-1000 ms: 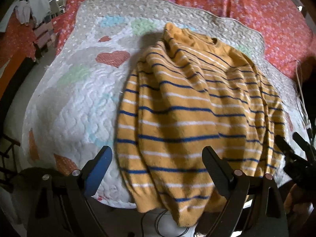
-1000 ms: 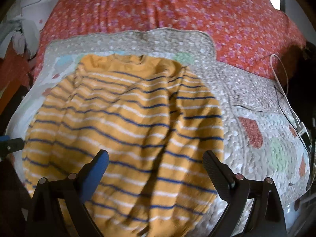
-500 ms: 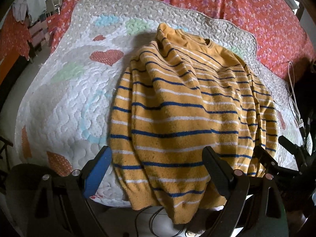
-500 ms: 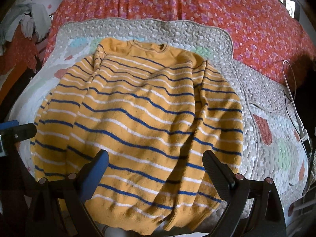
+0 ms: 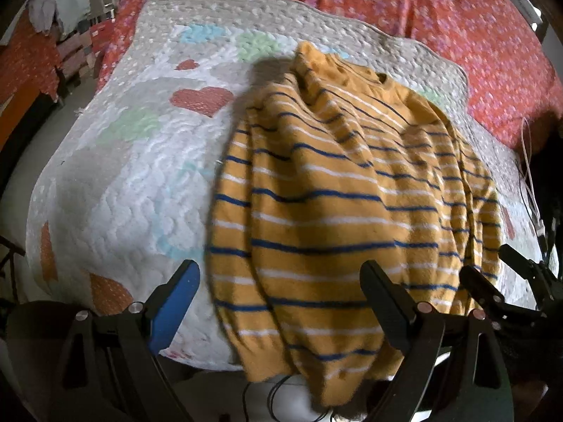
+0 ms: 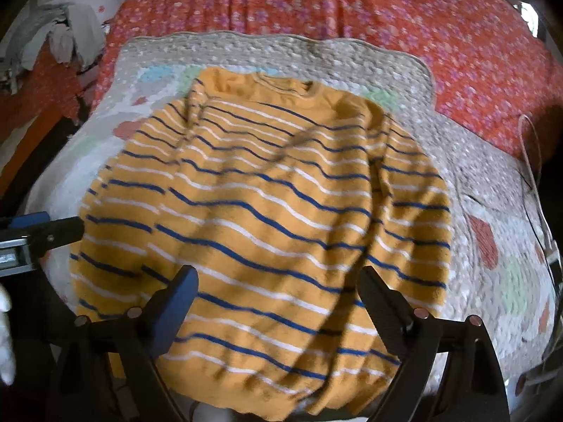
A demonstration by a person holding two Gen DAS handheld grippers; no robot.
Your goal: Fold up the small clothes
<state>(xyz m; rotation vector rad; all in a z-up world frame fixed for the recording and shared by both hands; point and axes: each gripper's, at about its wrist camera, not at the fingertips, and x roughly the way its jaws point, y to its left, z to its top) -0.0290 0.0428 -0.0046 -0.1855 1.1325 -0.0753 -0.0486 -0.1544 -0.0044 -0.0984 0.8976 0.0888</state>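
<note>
A yellow sweater (image 5: 334,211) with blue and white stripes lies spread on a quilted mat (image 5: 123,176), collar toward the far side and hem hanging over the near edge. It also shows in the right wrist view (image 6: 267,218). My left gripper (image 5: 279,277) is open and empty above the sweater's lower left part. My right gripper (image 6: 278,283) is open and empty above the hem; it also shows in the left wrist view (image 5: 492,274) at the right. The left gripper also shows at the left edge of the right wrist view (image 6: 38,232).
The quilted mat (image 6: 492,246) with coloured hearts lies on a red floral bedspread (image 6: 316,3). A white cable (image 6: 531,161) runs along the right side. Piled clothes (image 6: 59,35) sit at the far left. Cords hang below the mat's near edge (image 5: 281,394).
Both grippers have drawn back slightly and shifted; the sweater sits a little differently in both views. Both stay open and empty.
</note>
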